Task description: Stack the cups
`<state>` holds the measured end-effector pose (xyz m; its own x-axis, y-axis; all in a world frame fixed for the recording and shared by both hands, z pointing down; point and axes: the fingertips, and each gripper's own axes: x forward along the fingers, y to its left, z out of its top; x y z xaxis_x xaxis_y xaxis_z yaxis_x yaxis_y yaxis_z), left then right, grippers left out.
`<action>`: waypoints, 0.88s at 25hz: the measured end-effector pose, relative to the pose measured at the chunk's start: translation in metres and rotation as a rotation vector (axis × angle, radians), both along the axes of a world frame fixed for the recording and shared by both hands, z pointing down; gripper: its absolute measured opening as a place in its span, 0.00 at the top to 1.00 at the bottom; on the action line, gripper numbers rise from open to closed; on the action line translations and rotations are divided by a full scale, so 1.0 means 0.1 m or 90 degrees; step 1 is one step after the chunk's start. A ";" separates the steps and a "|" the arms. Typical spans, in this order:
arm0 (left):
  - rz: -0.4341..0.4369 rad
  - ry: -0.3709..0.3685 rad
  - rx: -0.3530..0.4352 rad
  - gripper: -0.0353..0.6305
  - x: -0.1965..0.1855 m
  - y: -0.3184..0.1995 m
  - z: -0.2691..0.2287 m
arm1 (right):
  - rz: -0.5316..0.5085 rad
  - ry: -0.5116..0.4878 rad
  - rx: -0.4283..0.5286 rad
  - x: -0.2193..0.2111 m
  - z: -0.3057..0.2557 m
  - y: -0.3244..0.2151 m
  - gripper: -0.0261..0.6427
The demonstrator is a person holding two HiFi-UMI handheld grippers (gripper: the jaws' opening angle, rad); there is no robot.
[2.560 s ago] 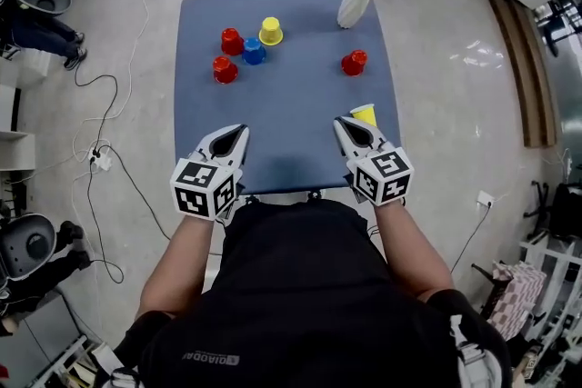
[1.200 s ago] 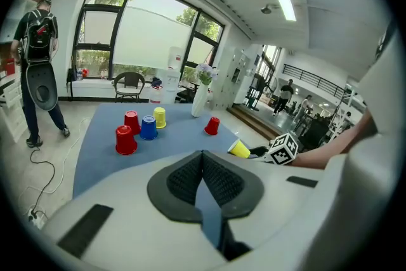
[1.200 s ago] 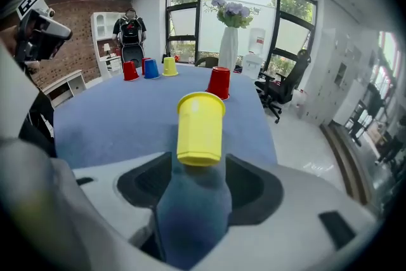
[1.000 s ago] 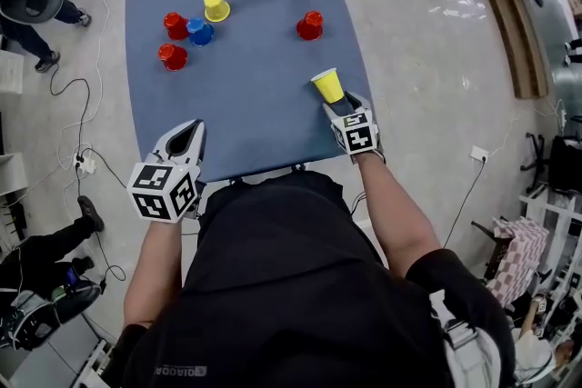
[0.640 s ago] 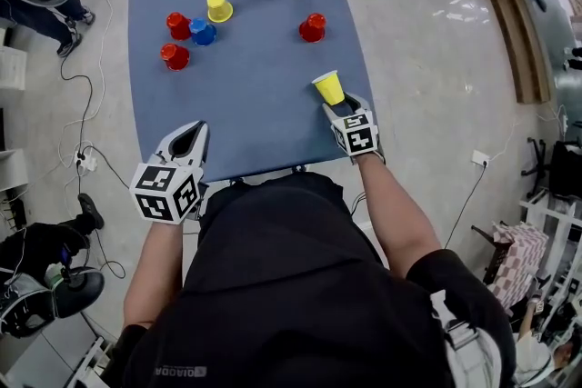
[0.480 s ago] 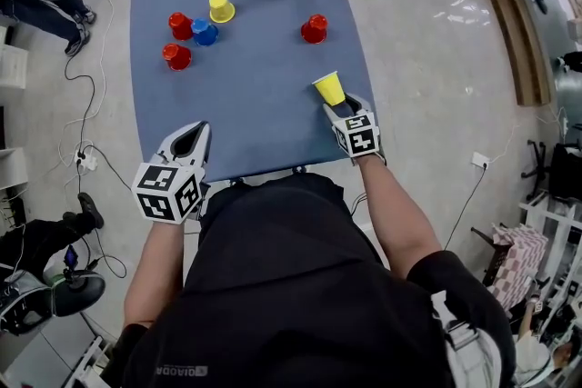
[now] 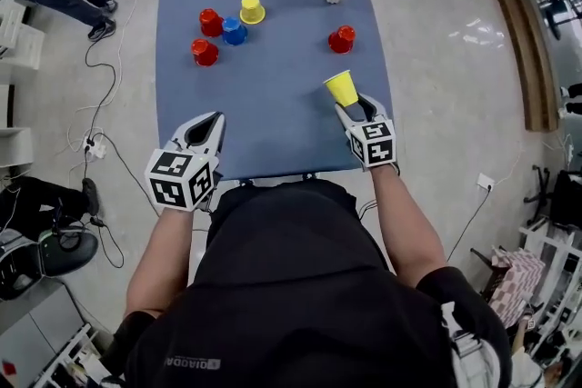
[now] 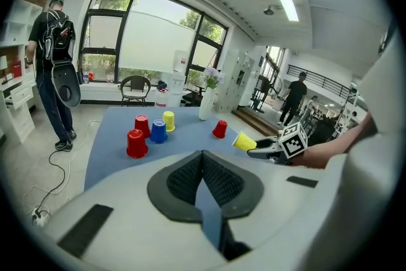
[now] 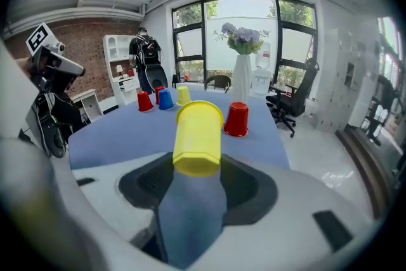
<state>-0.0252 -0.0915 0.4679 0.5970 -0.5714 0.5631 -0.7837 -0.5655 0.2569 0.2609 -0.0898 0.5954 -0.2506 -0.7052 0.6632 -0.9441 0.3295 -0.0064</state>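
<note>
The right tool (image 7: pixel 353 107) had just been closing and clamped the yellow cup (image 7: pixel 341 88) by its base, seemingly lifted, near the worktop's (image 7: pixel 273 132) right edge. The left tool (image 7: pixel 209 121), jaws together, hovered at the near edge.

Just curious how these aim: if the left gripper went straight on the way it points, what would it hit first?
Probably the table itself: the left gripper tilts down, jaws shut, with bare blue top just past its tip. The four clustered cups stand left of that line, though depth is unclear.
</note>
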 end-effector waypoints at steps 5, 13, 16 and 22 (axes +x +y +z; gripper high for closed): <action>-0.030 0.006 0.008 0.94 -0.23 -0.10 -0.02 | -0.058 -0.020 0.001 -0.54 -0.19 -0.17 0.61; -0.065 0.020 0.007 0.94 -0.58 -0.01 -0.03 | -0.236 0.033 -0.051 -1.65 -0.05 -0.15 0.61; -0.084 0.022 0.003 0.94 -0.74 0.03 0.01 | -0.272 0.062 -0.083 -1.86 0.10 -0.10 0.61; -0.117 0.024 -0.003 0.94 -1.07 0.09 0.08 | -0.322 0.120 -0.166 -2.00 0.21 0.06 0.61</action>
<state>-0.1323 -0.0823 0.4760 0.5032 -0.6700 0.5457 -0.8636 -0.4124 0.2900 0.0607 -0.0838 0.6160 -0.3743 -0.3371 0.8639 -0.6628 0.7488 0.0050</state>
